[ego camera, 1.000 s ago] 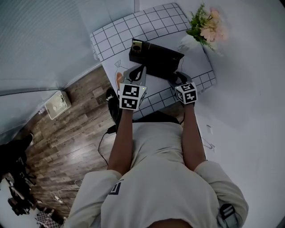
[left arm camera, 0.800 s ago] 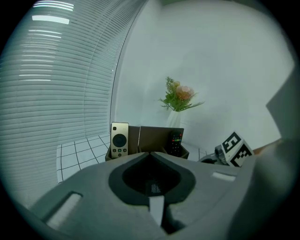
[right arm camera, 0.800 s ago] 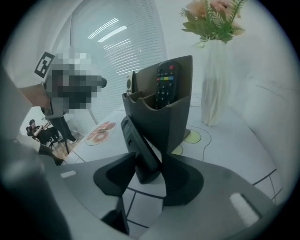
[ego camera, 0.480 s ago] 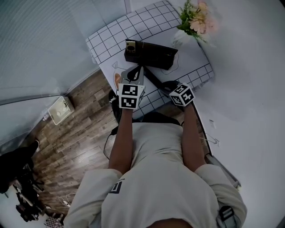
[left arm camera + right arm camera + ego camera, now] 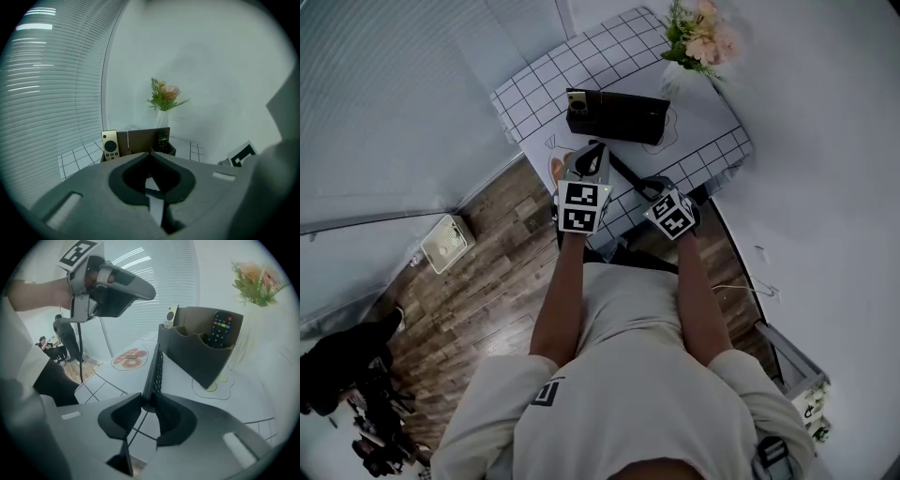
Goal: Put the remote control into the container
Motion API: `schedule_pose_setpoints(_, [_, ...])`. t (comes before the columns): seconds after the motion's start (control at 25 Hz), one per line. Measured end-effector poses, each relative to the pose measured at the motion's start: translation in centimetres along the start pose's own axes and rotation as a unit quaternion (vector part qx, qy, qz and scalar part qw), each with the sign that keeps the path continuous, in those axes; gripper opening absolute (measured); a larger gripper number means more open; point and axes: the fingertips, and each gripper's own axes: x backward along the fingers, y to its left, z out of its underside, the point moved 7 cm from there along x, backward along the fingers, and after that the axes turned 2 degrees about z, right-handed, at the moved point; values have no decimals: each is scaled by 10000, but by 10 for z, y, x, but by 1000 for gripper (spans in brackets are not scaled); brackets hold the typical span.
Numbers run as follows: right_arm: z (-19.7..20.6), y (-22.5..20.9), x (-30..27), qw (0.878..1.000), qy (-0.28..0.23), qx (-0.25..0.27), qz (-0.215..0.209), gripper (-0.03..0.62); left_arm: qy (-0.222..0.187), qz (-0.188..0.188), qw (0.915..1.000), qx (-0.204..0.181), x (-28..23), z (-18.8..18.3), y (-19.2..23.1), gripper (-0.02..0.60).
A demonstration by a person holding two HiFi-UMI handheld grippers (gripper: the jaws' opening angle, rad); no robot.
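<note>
- Black, slim plastic remote control (image 5: pixel 157 369): I see it turned on its long edge, with its near end pinched between the jaws of the right gripper (image 5: pixel 149 405). It is outside the container. Its far end points towards the container's near wall and stops short of it.
- Right gripper: its jaws have just been closing and are now clamped on the remote control.
- Left gripper (image 5: pixel 151 153): its jaw tips are together with nothing between them. I find it held above the table, left of the right gripper.
- Dark, box-shaped container (image 5: pixel 619 114) with open-topped compartments: it stands upright on the table, beyond both grippers.
- Small white remote (image 5: pixel 110 145) with a round dark pad: it stands upright in the container's left end compartment.
- Black button remote (image 5: pixel 219 329) with coloured keys: it leans in a compartment towards the other end.
- White tablecloth (image 5: pixel 542 80) with a black grid: it covers the table, with a pale mat printed with fried-egg shapes under the container.
- Pink and green flowers (image 5: pixel 698 37) in a white vase (image 5: pixel 162 119): they are behind the container.
</note>
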Motion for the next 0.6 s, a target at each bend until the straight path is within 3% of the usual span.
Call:
schedule_pose_setpoints(0.24, [-11, 9, 13, 9985, -280, 66, 457, 91, 32, 88, 9998, -201, 9, -3, -6, 3])
schedule_pose_setpoints(0.6, [-15, 18, 18, 9981, -376, -129, 479, 91, -38, 167, 9994, -293, 16, -1, -6, 3])
